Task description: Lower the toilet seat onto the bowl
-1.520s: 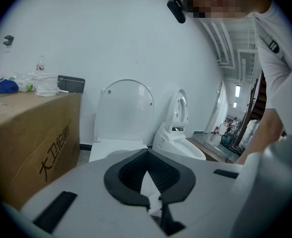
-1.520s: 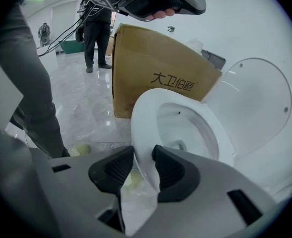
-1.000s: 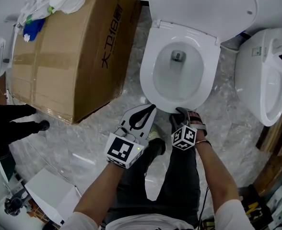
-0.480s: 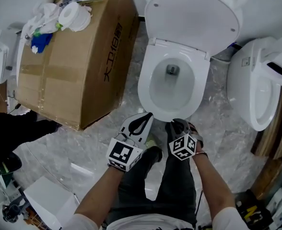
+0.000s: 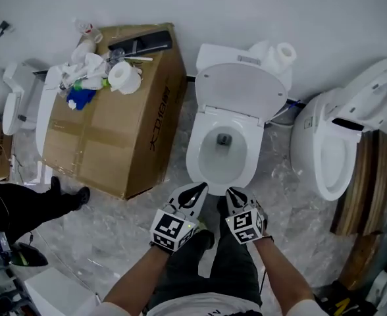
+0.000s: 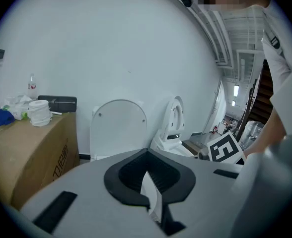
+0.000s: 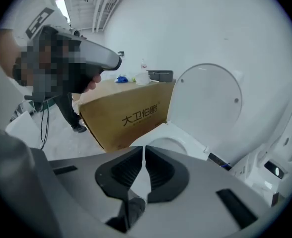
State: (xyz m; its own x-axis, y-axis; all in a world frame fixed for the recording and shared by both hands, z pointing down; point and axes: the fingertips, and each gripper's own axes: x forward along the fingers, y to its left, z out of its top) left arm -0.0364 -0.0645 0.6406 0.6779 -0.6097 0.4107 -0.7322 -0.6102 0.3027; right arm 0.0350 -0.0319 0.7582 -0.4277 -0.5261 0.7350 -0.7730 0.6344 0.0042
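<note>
Just in front of the white ceramic toilet bowl [image 5: 212, 155], both tools hang side by side over the person's dark trouser legs. The left tool [image 5: 192, 191] has its tips together with nothing in them. The right tool [image 5: 235, 195] has just been closing its jaws, and they're down to a thin slit now, nothing between them.

The white oval toilet seat [image 5: 255, 143] lies flat on the bowl's rim, while the round white lid [image 5: 236, 91] stands up against the cistern. Inside the bowl, the dark drain opening [image 5: 224, 139] shows at the bottom. A white toilet paper roll [image 5: 285, 52] sits on top of the cistern.

Just beside the toilet is the big brown cardboard box [image 5: 114, 143], closed. On its top are another white paper roll [image 5: 123, 78], crumpled white paper, a blue bundle [image 5: 80, 98], a clear plastic bottle [image 5: 85, 28] and a flat black case [image 5: 141, 43]. Off to the other side stands a second white toilet [image 5: 325, 147], its lid tipped up.
</note>
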